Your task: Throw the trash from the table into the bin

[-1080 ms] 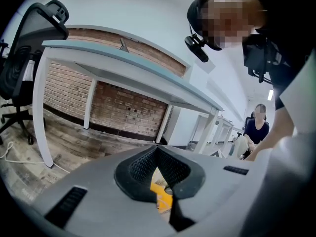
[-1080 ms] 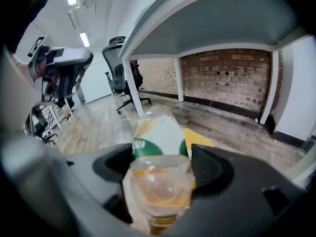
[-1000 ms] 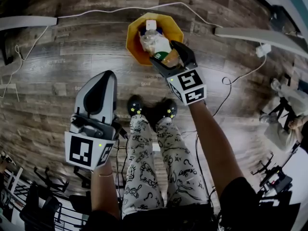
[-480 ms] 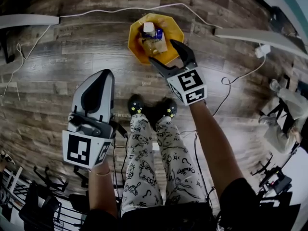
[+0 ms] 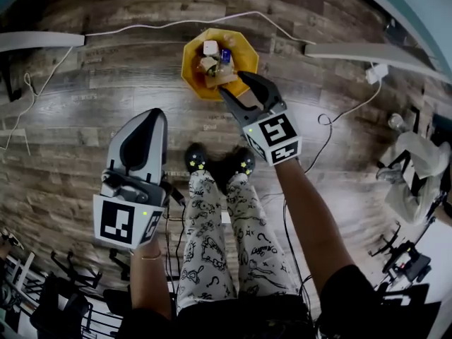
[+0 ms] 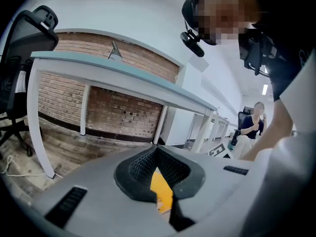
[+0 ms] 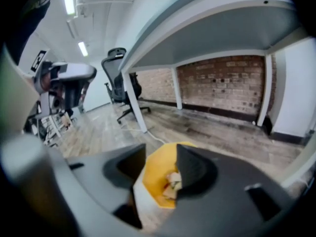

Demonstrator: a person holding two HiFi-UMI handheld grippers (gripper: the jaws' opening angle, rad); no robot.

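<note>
Right gripper view, entry on progress: the right tongs (image 7: 160, 154) are empty. Their jaws have just been closing and now stand at a middling gap with nothing between them. Only the yellow bin (image 7: 154, 179) is seen through that gap, down on the floor (image 5: 106, 83).

The left tongs (image 6: 157, 149) are closed tip to tip and grip nothing. A yellow sliver behind the tips is judged to be the bin seen through them.

Outward from the tongs:
- The bin stands on the plank floor just ahead of the person's shoes (image 5: 219, 159).
- The right tongs are held over its near rim.
- Trash (image 5: 212, 58) lies inside the bin: a white-capped piece, something blue and crumpled pale wrapping.

This disposal is judged done.

A tabletop (image 7: 222, 33) is seen only from below, so whether trash is left on it cannot be told.

Writing: none legible. The trash labels are too small to read, and the tongs' cubes (image 5: 277, 134) carry only square black-and-white markers.
</note>
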